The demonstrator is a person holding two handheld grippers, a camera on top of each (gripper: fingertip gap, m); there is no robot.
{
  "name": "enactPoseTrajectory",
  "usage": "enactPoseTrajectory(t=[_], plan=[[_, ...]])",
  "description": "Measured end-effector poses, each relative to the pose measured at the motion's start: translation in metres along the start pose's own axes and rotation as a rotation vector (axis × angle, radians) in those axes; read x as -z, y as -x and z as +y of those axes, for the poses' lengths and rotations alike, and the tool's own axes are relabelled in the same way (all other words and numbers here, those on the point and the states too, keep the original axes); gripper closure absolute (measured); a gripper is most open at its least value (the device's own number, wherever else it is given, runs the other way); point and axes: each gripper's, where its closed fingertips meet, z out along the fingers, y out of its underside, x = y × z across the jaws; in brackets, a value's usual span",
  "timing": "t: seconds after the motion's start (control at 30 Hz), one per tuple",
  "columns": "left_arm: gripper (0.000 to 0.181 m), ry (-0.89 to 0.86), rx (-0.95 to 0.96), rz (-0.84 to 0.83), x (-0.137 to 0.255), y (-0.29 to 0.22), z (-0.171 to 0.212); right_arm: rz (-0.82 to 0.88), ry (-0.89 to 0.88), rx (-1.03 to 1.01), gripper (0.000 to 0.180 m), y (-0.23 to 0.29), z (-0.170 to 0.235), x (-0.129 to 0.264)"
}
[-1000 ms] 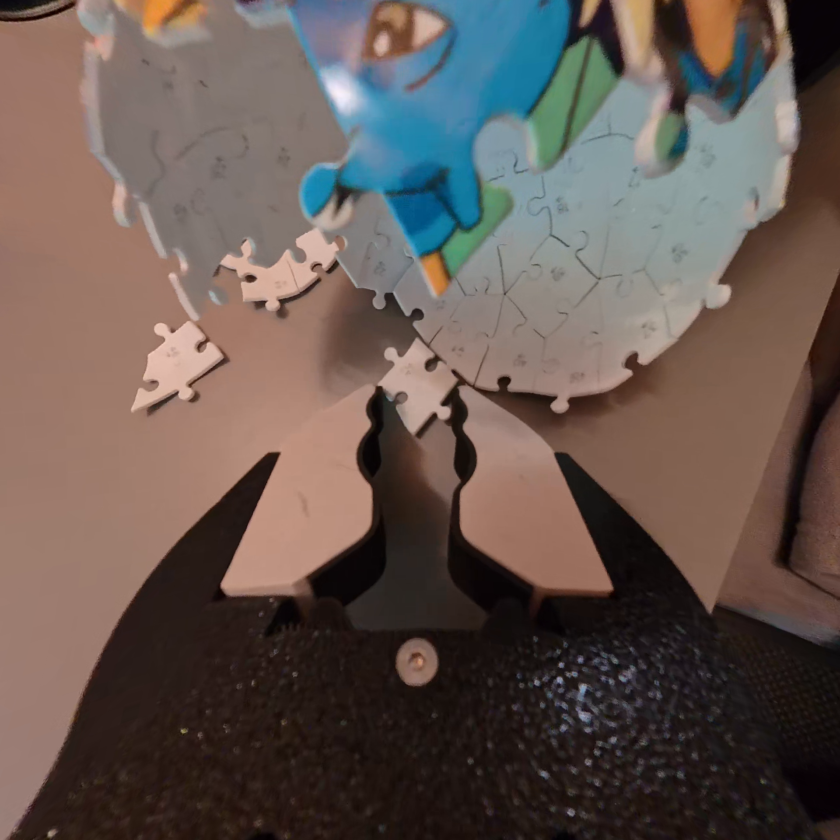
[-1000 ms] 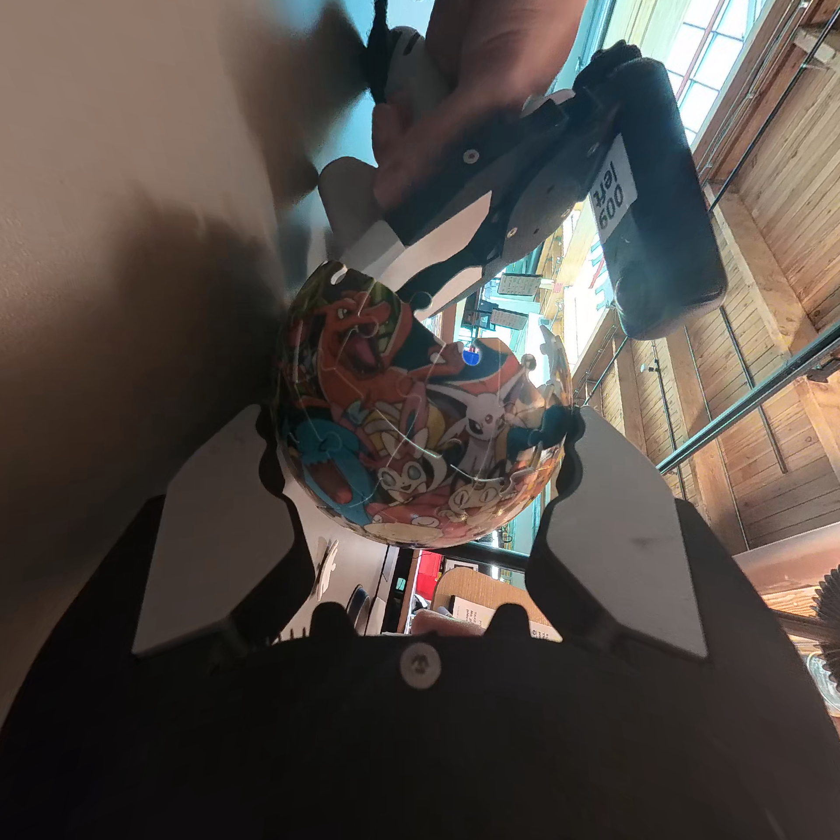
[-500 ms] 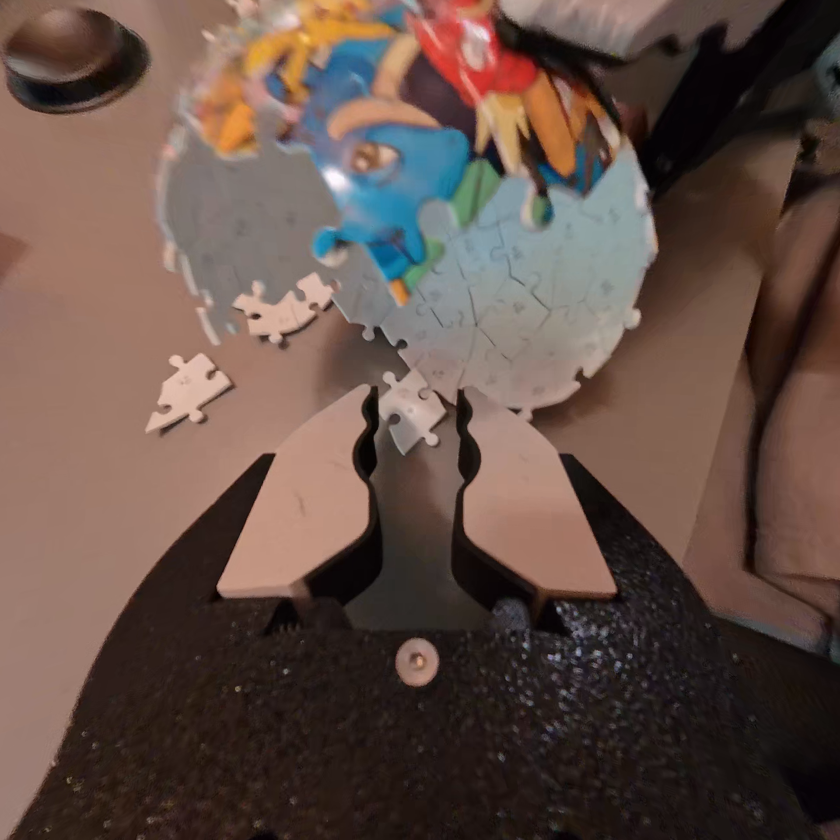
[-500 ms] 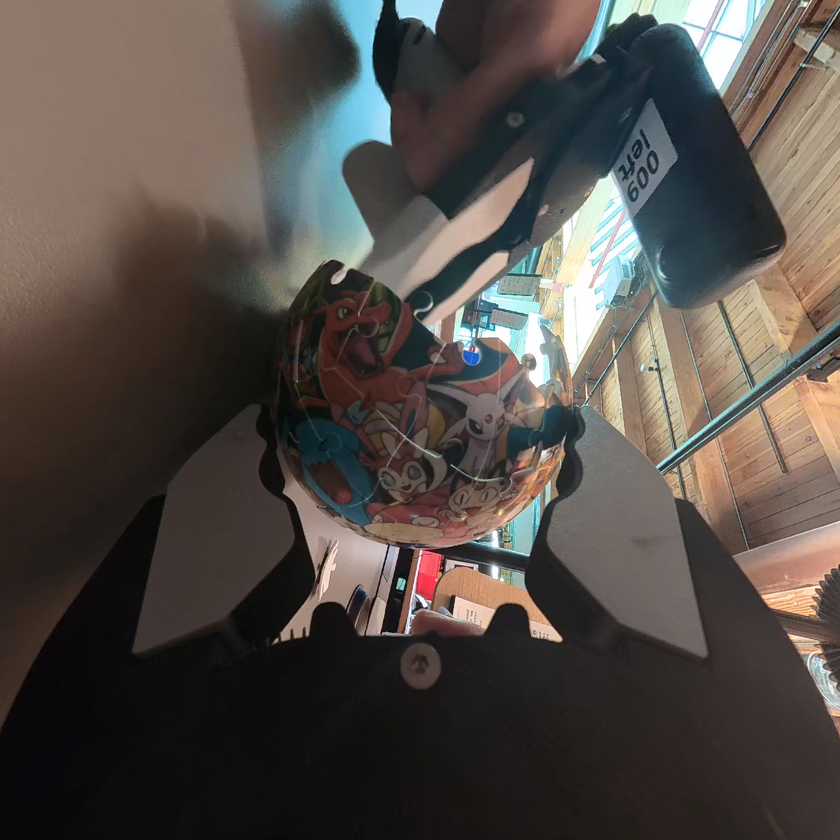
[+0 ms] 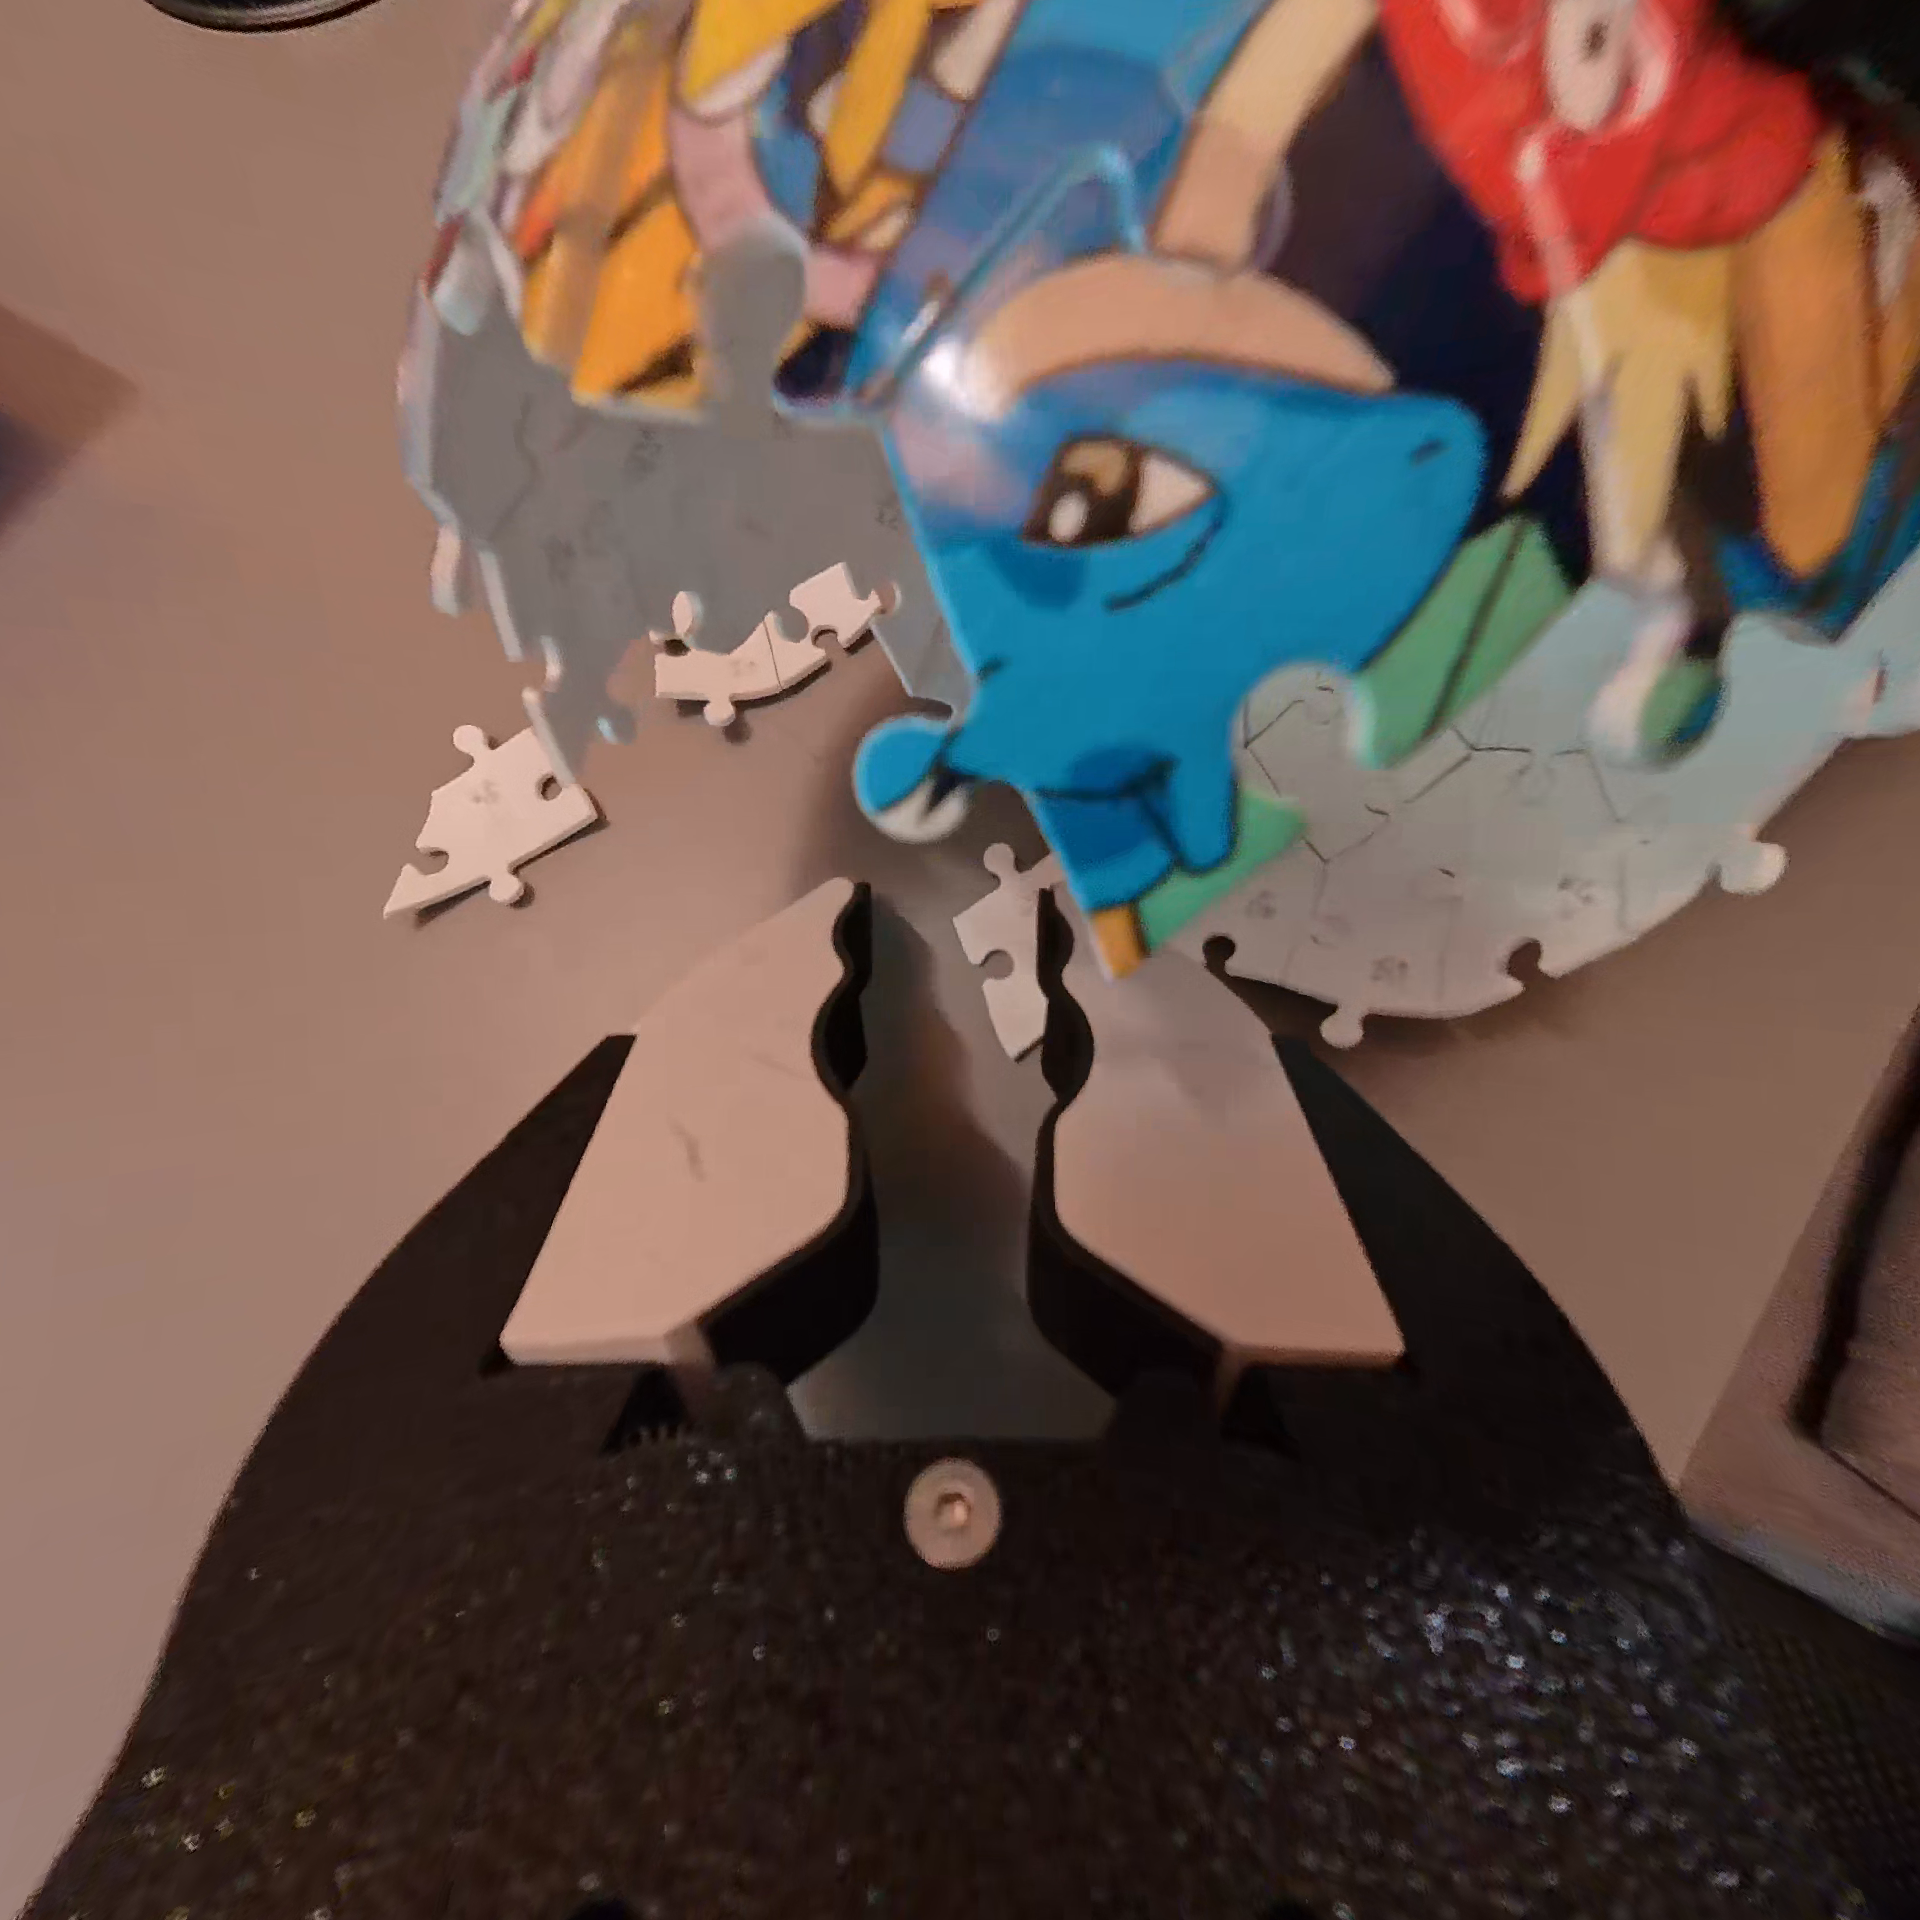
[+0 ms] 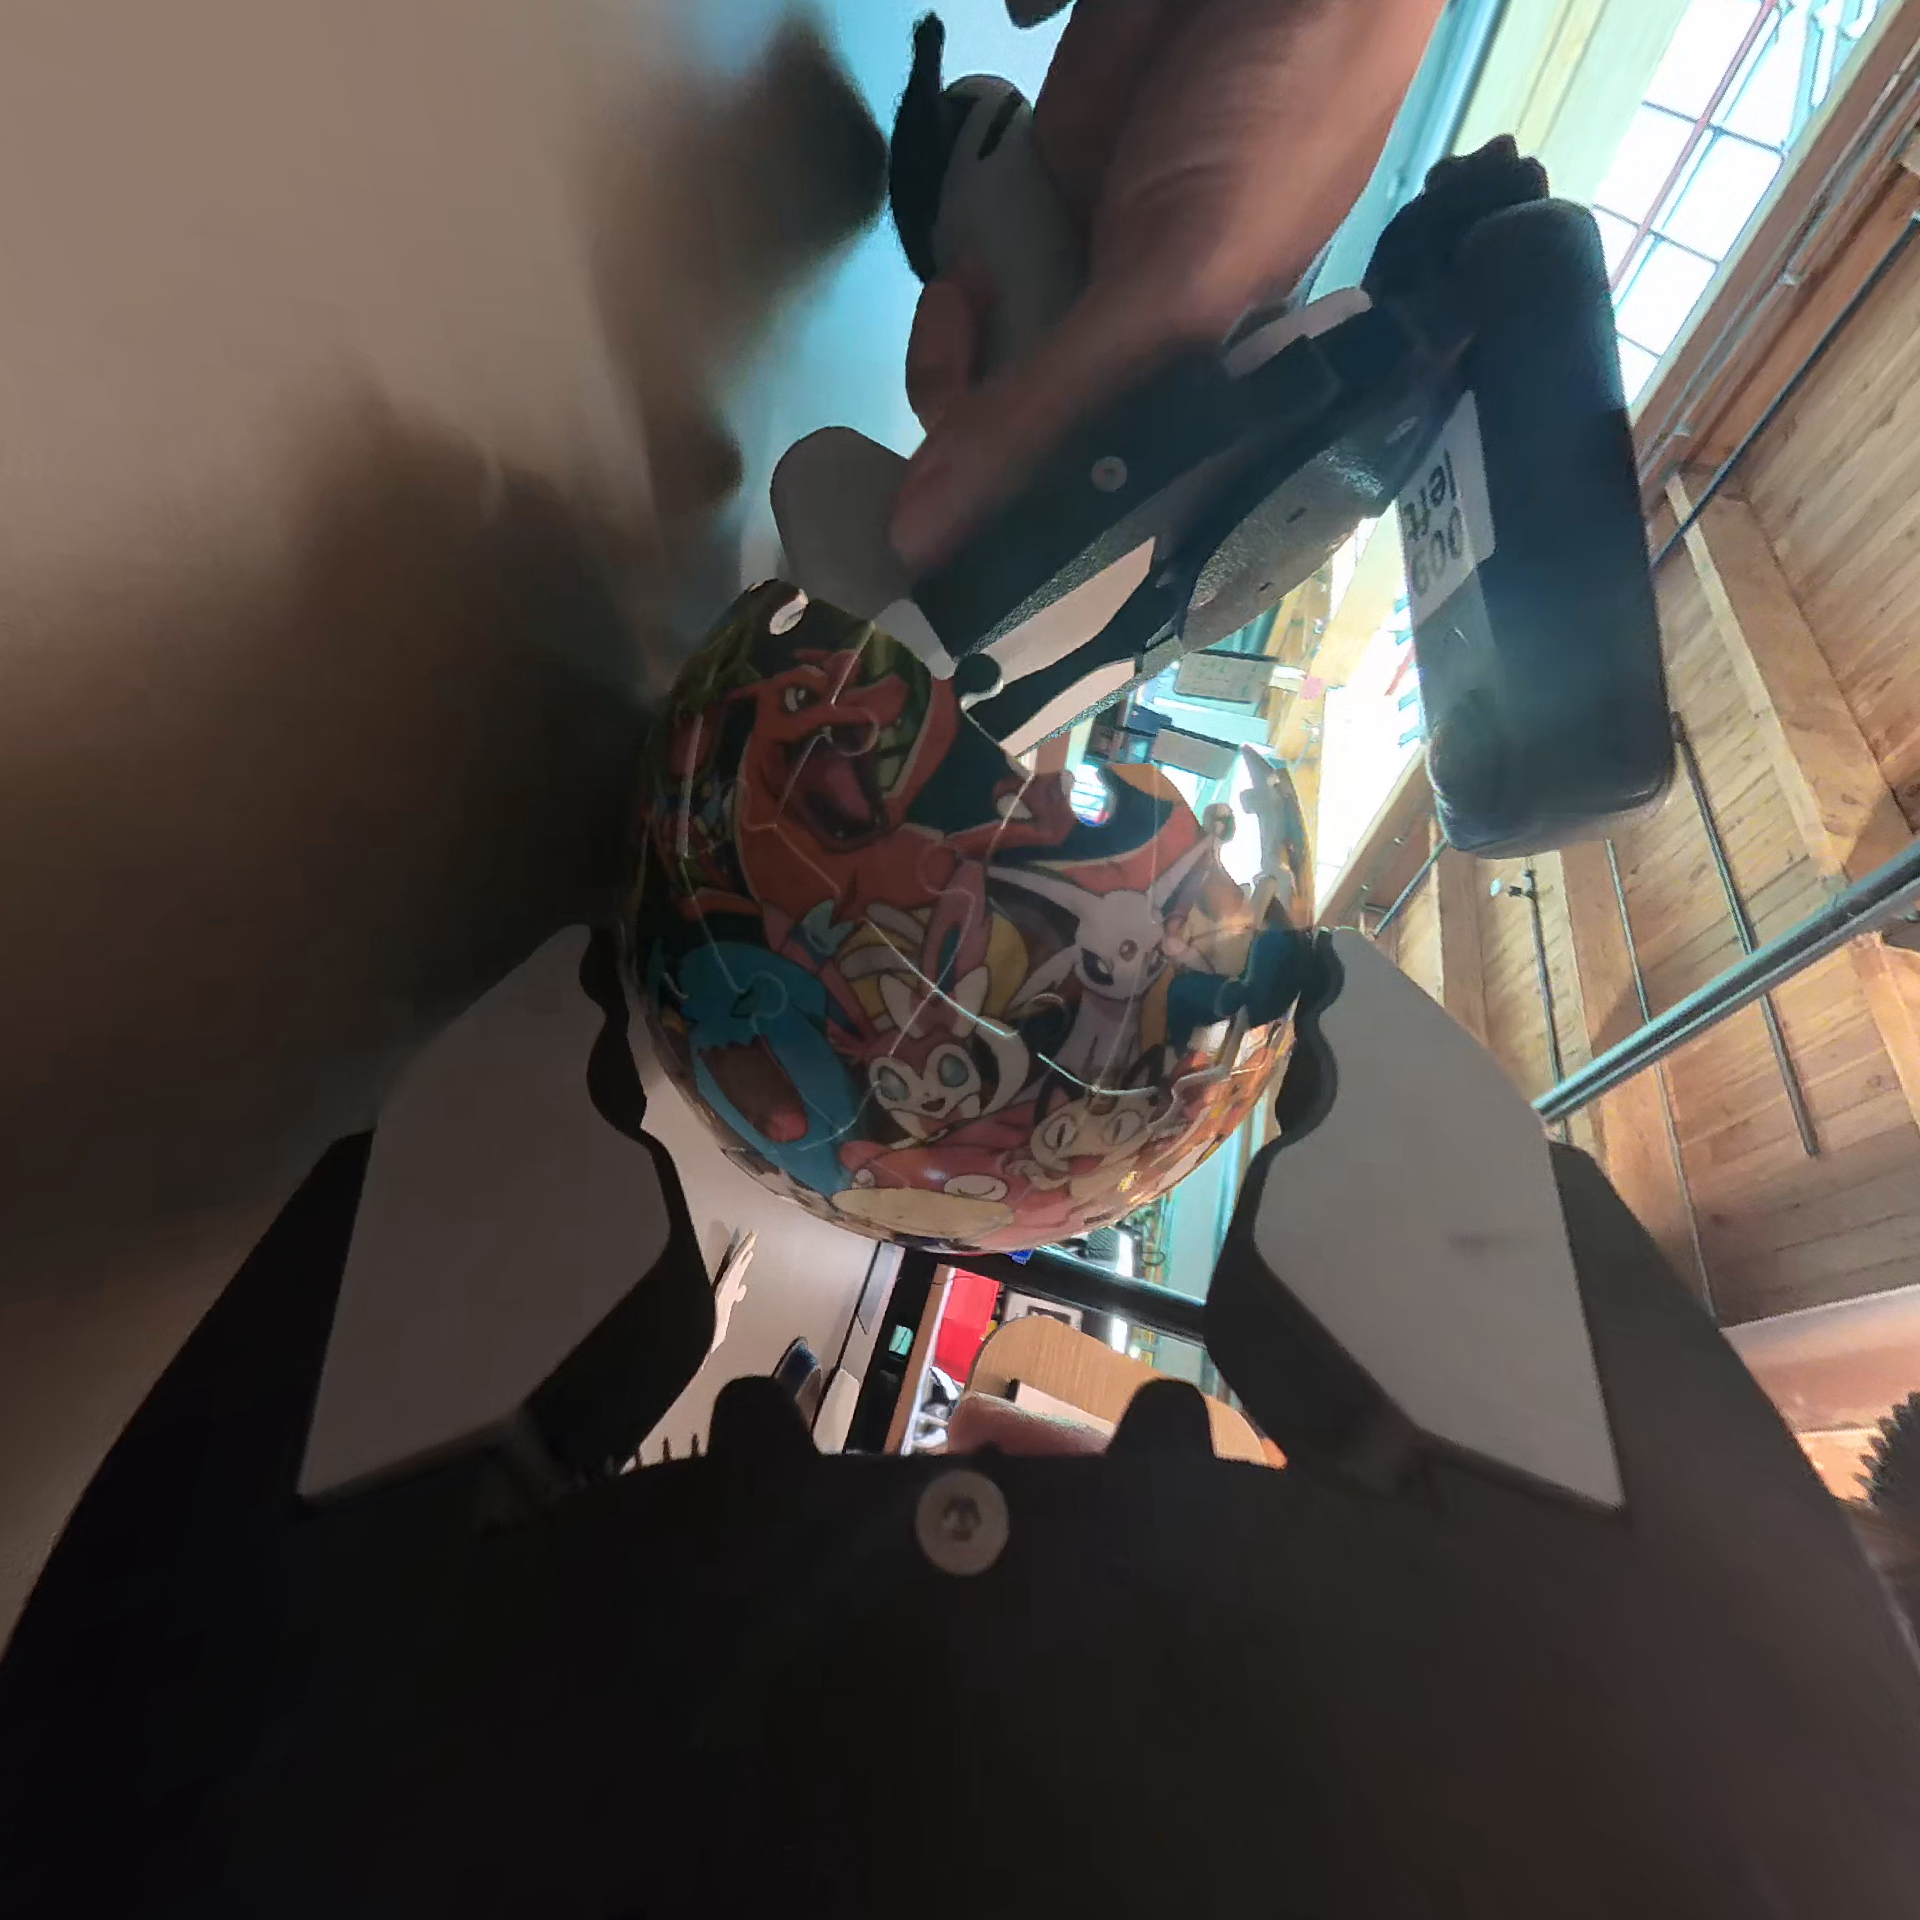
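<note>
My right gripper [image 6: 961, 956] is shut on a partly built puzzle ball [image 6: 935, 935] with bright cartoon print, one finger on each side of it. In the left wrist view the ball [image 5: 1143, 520] fills the top, with its pale inner side and jagged open rim showing. My left gripper [image 5: 951, 904] holds a small white puzzle piece [image 5: 997, 966] against its right finger, just below the ball's blue rim piece. In the right wrist view the left gripper [image 6: 935, 655], held by a hand [image 6: 1143, 208], has its tips at the ball's upper rim.
Two loose white pieces [image 5: 488, 821] [image 5: 769, 644] lie on the brown table [image 5: 208, 1039] left of the ball. A grey cushioned edge [image 5: 1818, 1351] runs along the table's right side. Wooden walls and windows [image 6: 1766, 727] show behind the ball.
The ball now looms larger and farther right in the left wrist view. The small piece has shifted against the right finger. The left gripper has tilted slightly at the ball's rim.
</note>
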Motion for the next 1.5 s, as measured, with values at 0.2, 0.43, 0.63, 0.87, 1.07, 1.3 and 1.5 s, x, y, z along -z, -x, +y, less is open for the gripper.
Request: enactPoseTrajectory(t=[0.2, 0.43, 0.63, 0.87, 1.07, 1.3, 1.5], plan=[[0.153, 0.026, 0.08, 0.009, 0.0, -0.001, 0.002, -0.034, -0.001, 0.001, 0.057, -0.001, 0.0, -0.004], [0.149, 0.035, 0.085, 0.011, 0.001, -0.001, 0.004, -0.048, 0.007, -0.006, 0.057, -0.002, -0.006, -0.008], [0.141, -0.003, 0.113, 0.003, 0.003, 0.002, -0.001, -0.037, 0.016, -0.026, 0.057, -0.002, -0.005, -0.007], [0.133, 0.026, 0.124, -0.049, -0.004, 0.009, 0.0, -0.021, 0.011, -0.049, 0.057, -0.002, -0.004, -0.006], [0.146, 0.034, 0.086, -0.04, -0.004, 0.004, -0.001, 0.003, -0.008, -0.108, 0.057, -0.002, -0.002, -0.005], [0.16, 0.02, 0.084, 0.017, -0.007, -0.006, -0.004, 0.027, -0.046, -0.225, 0.055, -0.002, 0.004, -0.005], [0.118, -0.028, 0.222, 0.009, -0.004, 0.007, -0.007, 0.043, -0.036, -0.169, 0.056, -0.001, 0.002, -0.005]])
